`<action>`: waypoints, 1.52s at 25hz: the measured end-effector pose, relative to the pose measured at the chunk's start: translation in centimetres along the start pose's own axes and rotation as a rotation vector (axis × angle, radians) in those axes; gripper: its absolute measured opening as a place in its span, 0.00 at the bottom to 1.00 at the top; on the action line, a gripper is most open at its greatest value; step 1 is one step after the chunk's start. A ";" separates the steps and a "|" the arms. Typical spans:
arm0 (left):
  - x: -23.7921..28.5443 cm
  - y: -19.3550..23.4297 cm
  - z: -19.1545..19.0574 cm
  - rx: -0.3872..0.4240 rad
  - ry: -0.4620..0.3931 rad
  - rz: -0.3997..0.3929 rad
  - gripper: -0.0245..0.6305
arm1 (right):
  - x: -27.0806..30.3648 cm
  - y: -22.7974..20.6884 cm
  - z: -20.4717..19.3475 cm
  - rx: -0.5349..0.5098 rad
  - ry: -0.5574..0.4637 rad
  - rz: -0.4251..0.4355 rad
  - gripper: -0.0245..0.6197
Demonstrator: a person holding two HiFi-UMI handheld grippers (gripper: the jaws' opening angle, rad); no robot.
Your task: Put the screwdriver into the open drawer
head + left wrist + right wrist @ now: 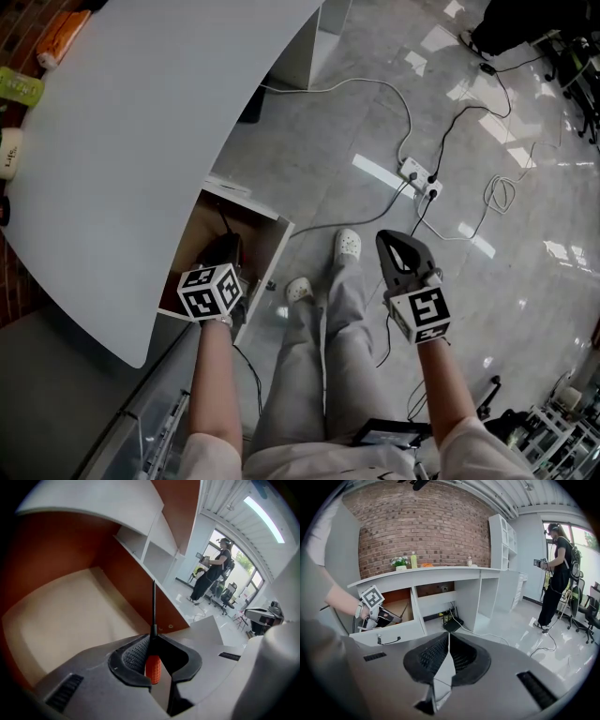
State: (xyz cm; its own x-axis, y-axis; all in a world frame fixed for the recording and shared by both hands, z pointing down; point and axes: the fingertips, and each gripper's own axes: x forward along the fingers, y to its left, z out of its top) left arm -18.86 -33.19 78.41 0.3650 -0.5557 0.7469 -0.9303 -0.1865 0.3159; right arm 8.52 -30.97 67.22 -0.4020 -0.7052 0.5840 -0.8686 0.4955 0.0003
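Note:
The screwdriver has an orange handle and a thin dark shaft. My left gripper is shut on the handle, with the shaft pointing out ahead over the beige floor of the open drawer. In the head view the left gripper reaches down into the drawer under the white desk top. The right gripper view shows the left gripper inside the drawer, behind the drawer front. My right gripper hangs over the floor to the right, its jaws shut and empty.
The person's legs and white shoes stand between the grippers. A power strip with trailing cables lies on the tiled floor. Bottles and small items sit at the desk's far edge. Another person stands by a white shelf unit.

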 end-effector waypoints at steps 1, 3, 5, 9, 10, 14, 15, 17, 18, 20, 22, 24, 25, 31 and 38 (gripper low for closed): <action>0.3 0.2 -0.2 -0.012 0.008 0.002 0.13 | 0.0 0.0 -0.1 0.001 0.004 0.002 0.07; 1.1 0.4 -0.4 -0.015 0.028 0.007 0.13 | 0.1 -0.2 -0.3 0.003 0.009 0.003 0.07; 1.9 0.6 -0.6 -0.003 0.046 0.012 0.13 | 0.3 -0.4 -0.6 0.004 0.014 0.004 0.07; 3.4 1.1 -0.9 0.004 0.072 0.026 0.13 | 0.7 -0.7 -1.4 0.006 0.026 0.010 0.07; 3.6 1.3 -1.0 0.000 0.080 0.032 0.13 | 0.8 -0.7 -1.5 0.008 0.028 0.011 0.07; 4.2 2.1 -1.0 -0.022 0.096 0.052 0.13 | 1.0 -0.5 -1.6 0.020 0.034 0.016 0.07; 4.2 2.3 -1.0 -0.032 0.096 0.055 0.13 | 1.1 -0.4 -1.7 0.023 0.041 0.017 0.07; 4.3 2.5 -1.2 -0.048 0.102 0.062 0.13 | 1.1 -0.4 -2.0 0.026 0.057 0.018 0.07; 4.4 2.6 -1.2 -0.051 0.108 0.064 0.13 | 1.2 -0.4 -2.0 0.026 0.058 0.019 0.07; 4.6 2.7 -1.2 -0.049 0.117 0.063 0.17 | 1.4 -0.4 -1.8 0.025 0.047 0.022 0.07; 4.7 2.8 -1.1 -0.046 0.117 0.066 0.22 | 1.6 -0.4 -1.5 0.025 0.035 0.023 0.07; 4.5 3.0 -0.9 -0.050 0.111 0.071 0.23 | 1.7 -0.3 -1.2 0.023 0.033 0.025 0.07; 4.3 3.0 -0.8 -0.054 0.108 0.073 0.24 | 1.7 -0.2 -1.1 0.021 0.033 0.026 0.07; 2.9 2.9 -0.1 -0.041 0.084 0.074 0.26 | 1.5 0.5 -0.1 0.002 0.023 0.033 0.07; 0.2 1.8 1.4 -0.036 0.047 0.061 0.26 | 0.0 1.4 2.3 -0.022 -0.005 0.035 0.07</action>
State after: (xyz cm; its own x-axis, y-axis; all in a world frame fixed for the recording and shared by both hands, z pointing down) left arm -20.50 -34.78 78.27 0.3096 -0.5263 0.7920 -0.9493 -0.1233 0.2892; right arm 6.61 -31.49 65.34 -0.4333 -0.6899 0.5799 -0.8476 0.5306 -0.0021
